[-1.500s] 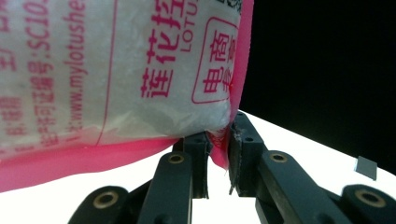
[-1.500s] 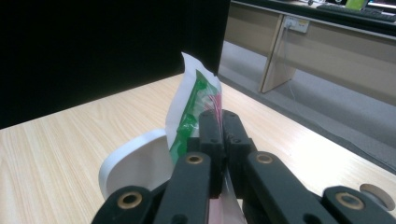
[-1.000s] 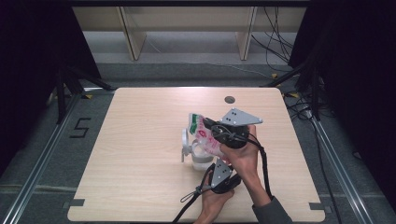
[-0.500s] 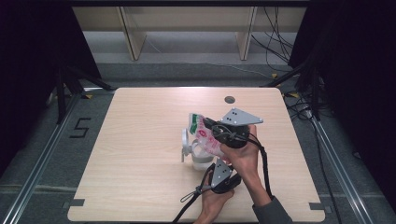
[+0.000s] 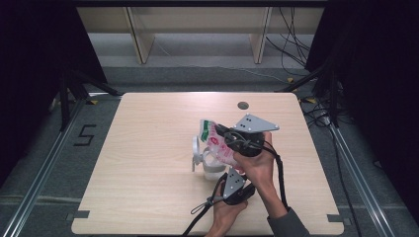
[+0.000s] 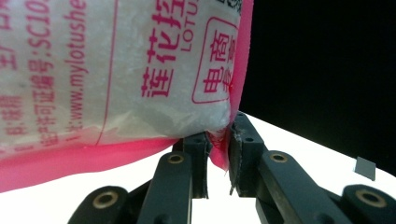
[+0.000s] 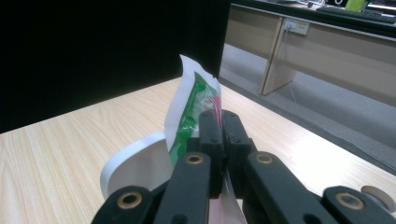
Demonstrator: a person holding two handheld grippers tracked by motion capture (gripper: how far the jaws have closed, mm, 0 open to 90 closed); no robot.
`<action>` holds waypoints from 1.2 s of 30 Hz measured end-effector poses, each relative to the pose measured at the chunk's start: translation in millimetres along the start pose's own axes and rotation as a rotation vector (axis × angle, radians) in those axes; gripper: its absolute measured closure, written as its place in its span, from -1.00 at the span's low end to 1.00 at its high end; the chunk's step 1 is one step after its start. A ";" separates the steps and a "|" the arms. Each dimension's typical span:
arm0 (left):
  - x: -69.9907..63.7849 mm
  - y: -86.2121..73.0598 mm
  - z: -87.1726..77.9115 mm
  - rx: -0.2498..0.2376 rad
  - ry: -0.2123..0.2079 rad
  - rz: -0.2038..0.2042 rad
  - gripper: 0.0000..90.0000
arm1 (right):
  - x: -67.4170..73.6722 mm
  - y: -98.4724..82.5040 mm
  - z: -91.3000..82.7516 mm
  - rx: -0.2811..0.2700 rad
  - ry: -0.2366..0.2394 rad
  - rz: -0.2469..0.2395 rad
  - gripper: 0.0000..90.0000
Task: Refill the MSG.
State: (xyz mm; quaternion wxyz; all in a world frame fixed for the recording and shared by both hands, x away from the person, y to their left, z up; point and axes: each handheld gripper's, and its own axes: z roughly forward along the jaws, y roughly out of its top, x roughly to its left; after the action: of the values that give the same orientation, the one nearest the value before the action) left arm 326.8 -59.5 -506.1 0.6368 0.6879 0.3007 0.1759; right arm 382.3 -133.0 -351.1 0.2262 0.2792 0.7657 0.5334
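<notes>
**Pouch held at both ends over the cup**

I have the right gripper (image 5: 228, 139) clamped on the pink-and-white powder pouch (image 5: 217, 144) at its top edge and the left gripper (image 6: 217, 154) pinching its bottom corner, I judge to tip it over the white measuring cup (image 5: 210, 165) on the table (image 5: 148, 148).

The bag (image 6: 116, 70) is pink-edged with a clear panel over white grains and pink lettering; its top (image 7: 194, 102) is white with a green stripe. The jug (image 5: 205, 160) is white. The fingers (image 6: 194, 158) are black with brass-coloured pins. The worktop (image 5: 148, 148) is pale wood grain.
</notes>
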 end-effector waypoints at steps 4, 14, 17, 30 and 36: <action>-0.3 0.0 -0.2 -0.004 0.001 -0.001 0.75 | -0.2 -0.1 0.7 -0.009 0.011 0.006 1.00; 0.0 0.0 -0.1 0.001 0.002 -0.001 0.75 | 0.5 -0.5 2.0 -0.010 -0.003 -0.017 1.00; 0.6 -0.4 1.0 -0.012 -0.009 -0.005 0.75 | 2.4 -0.2 2.3 -0.001 -0.003 -0.016 1.00; 0.5 0.2 1.1 -0.015 -0.011 -0.006 0.75 | 2.6 0.5 2.1 0.000 0.009 -0.017 0.99; 0.5 0.1 1.3 -0.014 -0.012 -0.008 0.75 | 4.1 -0.2 3.9 0.008 -0.005 -0.031 0.99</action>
State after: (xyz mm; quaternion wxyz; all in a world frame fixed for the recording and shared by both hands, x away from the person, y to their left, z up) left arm 328.0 -60.2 -506.2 0.6442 0.6831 0.2983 0.1715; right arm 381.7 -127.6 -352.7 0.2352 0.2694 0.7715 0.5262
